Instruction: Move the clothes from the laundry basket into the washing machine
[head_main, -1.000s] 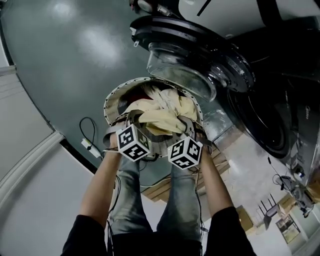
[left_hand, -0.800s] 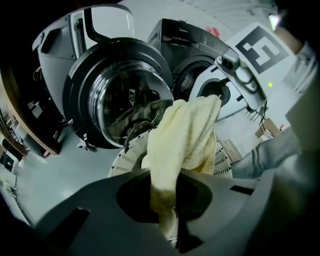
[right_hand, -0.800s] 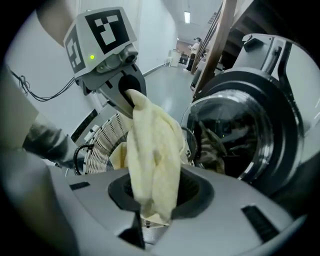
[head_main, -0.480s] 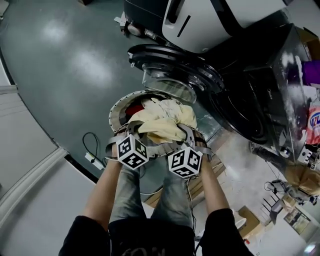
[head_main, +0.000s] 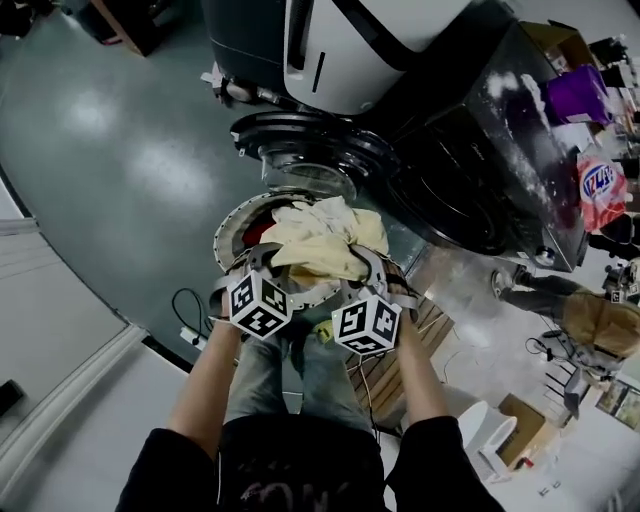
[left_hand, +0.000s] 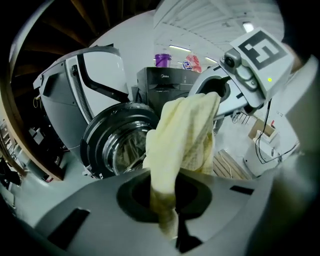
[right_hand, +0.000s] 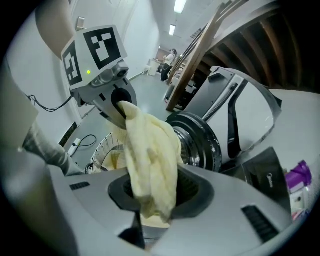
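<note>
- Two grippers share one load: the left gripper (left_hand: 166, 222) is clamped nearly flat on one end of a pale yellow cloth (head_main: 322, 248), and the right gripper (right_hand: 146, 216) is clamped on a thicker bunch at the other end.
- The cloth hangs between them, raised above the laundry basket (head_main: 222, 238), which stands on the floor (head_main: 120, 150) just in front of the washing machine (head_main: 470, 170).
- The step in hand looks like the carry from basket to drum, and the job seems early, since fabric is left in the basket.
- To do it well, both grippers should travel together so the cloth neither stretches nor sags onto the basket rim.
- The door (head_main: 300, 152) stands swung open beside the basket, so the path should pass around its glass bowl, not over it.
- The dark drum mouth sits to the right in the head view; the cloth should go well inside before either grip lets go, or a tail may drape over the sill.
- Count: one basket, one washing machine, one open door, two grippers, one cloth in the air.
- In the basket at least two more pieces show: a cream piece (head_main: 312, 212) and a red piece (head_main: 257, 233); anything beneath is hidden.
- On top of the machine: one purple bottle (head_main: 578, 95).
</note>
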